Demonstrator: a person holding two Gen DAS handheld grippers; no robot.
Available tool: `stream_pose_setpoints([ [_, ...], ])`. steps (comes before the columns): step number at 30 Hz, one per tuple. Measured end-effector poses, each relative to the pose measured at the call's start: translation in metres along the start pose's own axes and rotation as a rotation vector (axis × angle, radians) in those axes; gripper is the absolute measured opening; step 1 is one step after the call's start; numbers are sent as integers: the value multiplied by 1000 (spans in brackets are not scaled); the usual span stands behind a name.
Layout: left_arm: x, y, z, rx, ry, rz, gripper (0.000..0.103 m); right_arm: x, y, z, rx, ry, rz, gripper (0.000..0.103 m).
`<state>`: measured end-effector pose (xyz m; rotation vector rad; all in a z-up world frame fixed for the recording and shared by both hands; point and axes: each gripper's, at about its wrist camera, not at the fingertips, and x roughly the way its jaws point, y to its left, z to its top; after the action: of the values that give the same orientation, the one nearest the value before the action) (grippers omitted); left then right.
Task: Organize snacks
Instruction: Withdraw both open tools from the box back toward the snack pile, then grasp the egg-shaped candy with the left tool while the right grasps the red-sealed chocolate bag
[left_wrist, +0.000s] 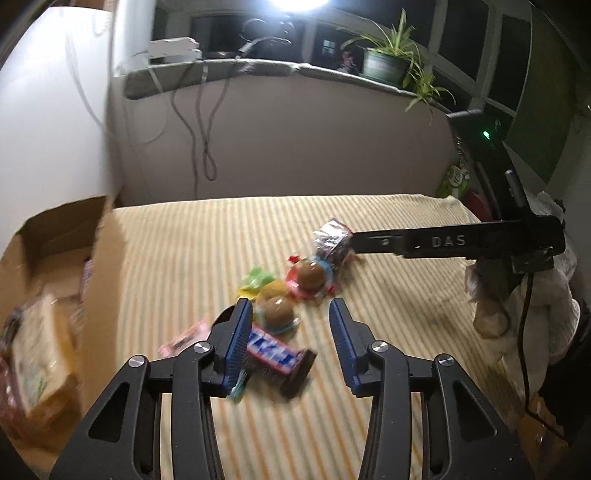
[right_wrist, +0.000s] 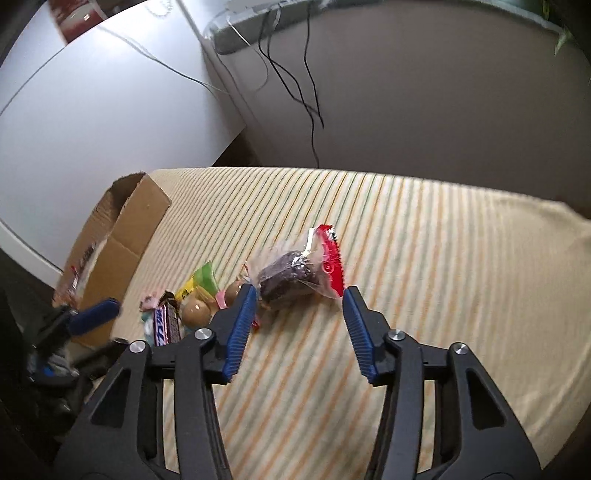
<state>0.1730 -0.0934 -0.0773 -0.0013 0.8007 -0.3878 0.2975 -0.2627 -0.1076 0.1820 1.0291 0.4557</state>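
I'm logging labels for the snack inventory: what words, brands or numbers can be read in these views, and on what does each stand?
"DAS": on the black arm of the right gripper, seen from the left wrist.
Blue and white lettering on the brown chocolate bar: too blurred to read.
Print on the flowerpot: too blurred to read.
Print on the packets in the cardboard box: too blurred to read.
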Motion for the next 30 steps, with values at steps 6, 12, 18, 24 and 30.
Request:
stream_pose_setpoints([
  [6, 33, -6, 15, 15, 42, -36, 38, 19, -12, 8, 116, 42, 73, 51],
  [12, 55, -9, 19, 36, 80, -55, 36, 28, -16, 17, 156, 54, 95, 51],
  [18, 68, -15, 19, 65, 110, -67, 36, 30, -14, 14, 166, 67, 52, 51],
  [24, 77, -17, 21, 73, 128, -66, 36, 28, -19, 13, 214, 74, 99, 51],
  [30, 82, -10, 24, 50, 137, -85, 30, 30, -14, 21, 227, 69, 110, 51],
])
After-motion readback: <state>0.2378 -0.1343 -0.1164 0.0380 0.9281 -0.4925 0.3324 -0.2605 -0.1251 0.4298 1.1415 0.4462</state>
